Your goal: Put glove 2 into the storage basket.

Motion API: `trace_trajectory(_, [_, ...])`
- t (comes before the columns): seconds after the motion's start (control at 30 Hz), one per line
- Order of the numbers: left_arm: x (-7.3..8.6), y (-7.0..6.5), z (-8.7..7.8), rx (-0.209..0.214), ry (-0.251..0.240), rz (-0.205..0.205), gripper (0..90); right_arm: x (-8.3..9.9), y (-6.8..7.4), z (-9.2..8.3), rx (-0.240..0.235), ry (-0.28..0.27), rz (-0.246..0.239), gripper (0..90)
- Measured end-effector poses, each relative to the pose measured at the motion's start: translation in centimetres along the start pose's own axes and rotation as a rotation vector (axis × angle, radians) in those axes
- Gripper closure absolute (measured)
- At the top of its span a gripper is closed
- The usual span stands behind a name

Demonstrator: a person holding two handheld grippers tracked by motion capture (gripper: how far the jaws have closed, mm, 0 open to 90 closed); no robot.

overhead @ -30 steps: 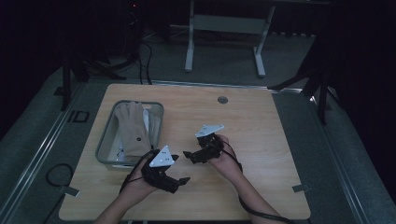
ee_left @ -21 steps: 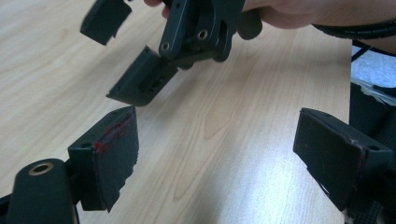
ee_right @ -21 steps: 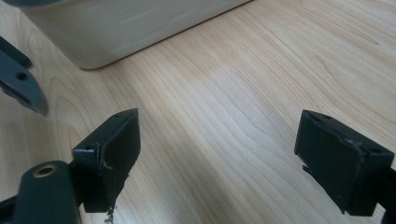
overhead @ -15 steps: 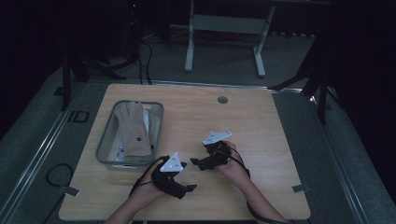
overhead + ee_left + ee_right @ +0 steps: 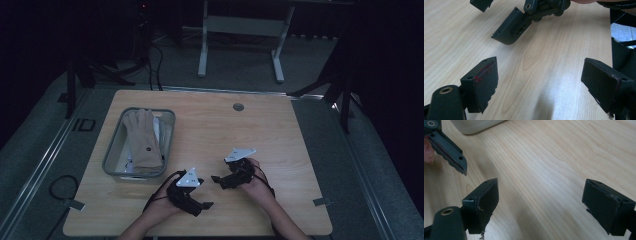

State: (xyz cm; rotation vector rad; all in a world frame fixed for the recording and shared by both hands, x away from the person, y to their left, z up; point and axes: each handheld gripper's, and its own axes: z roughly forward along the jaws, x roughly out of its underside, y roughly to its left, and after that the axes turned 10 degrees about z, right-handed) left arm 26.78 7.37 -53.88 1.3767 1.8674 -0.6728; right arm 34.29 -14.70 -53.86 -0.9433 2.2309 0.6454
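Both grippers hung low over the near edge of the wooden worktop (image 5: 280, 130), facing each other; the left gripper (image 5: 206, 204) and the right gripper (image 5: 215, 178) each had fingers spread wide with nothing between them. The beige glove (image 5: 143, 141) lay in the grey tray (image 5: 111, 152) at the worktop's left, just beyond the left gripper and untouched.

table (image 5: 260, 135): light wood grain | glove (image 5: 144, 141): tan | bin (image 5: 111, 159): grey | left gripper (image 5: 540, 85): black, red-marked pads | right gripper (image 5: 540, 205): black

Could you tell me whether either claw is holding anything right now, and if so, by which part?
Nothing is held: the left claw and right claw both stand open over bare table.
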Motion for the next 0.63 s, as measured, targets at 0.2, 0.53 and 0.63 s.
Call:
trace_trajectory(0.2, [0.1, -0.3, 0.6, 0.014, 0.004, 0.009, 14.2, 1.4, -0.5, -0.3, 0.006, 0.004, 0.007, 13.7])
trace_trajectory(0.53, [0.2, -0.4, 0.7, 0.023, -0.001, 0.019, 14.2, 2.8, -1.3, -0.7, 0.018, -0.007, 0.031, 13.9])
trace_trajectory(0.63, [0.3, -0.5, 0.8, 0.025, 0.006, 0.027, 14.2, 2.8, -1.3, -0.6, 0.020, -0.008, 0.026, 13.8])
